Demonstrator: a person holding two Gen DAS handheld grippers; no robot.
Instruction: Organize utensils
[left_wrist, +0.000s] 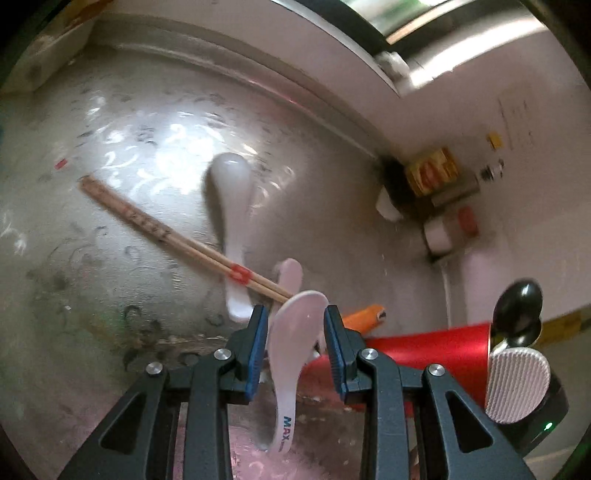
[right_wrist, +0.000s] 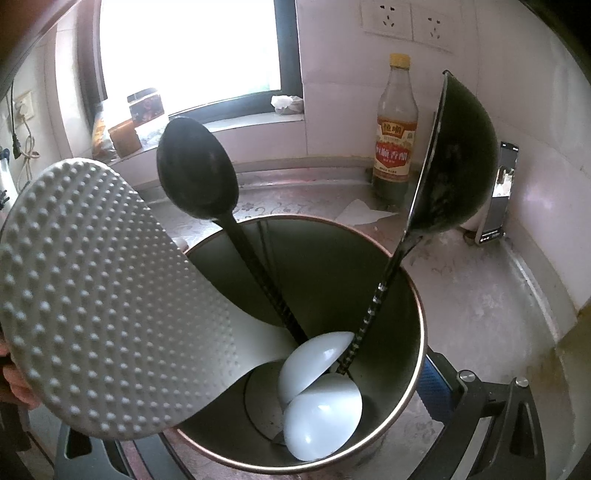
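Note:
In the left wrist view my left gripper is shut on the bowl end of a white ceramic spoon, whose printed handle hangs toward the camera. Beyond it on the steel counter lie another white spoon, a pair of wooden chopsticks and part of a third white spoon. The red utensil cup stands to the right. In the right wrist view my right gripper clasps that cup. It holds a black spoon, a black ladle, a dimpled white paddle and two white spoons. The paddle hides the right gripper's left finger.
An orange-handled tool lies beside the cup. A vinegar bottle and a phone leaning on the wall stand at the counter's back. Jars sit on the window sill. A tiled wall with sockets closes the back.

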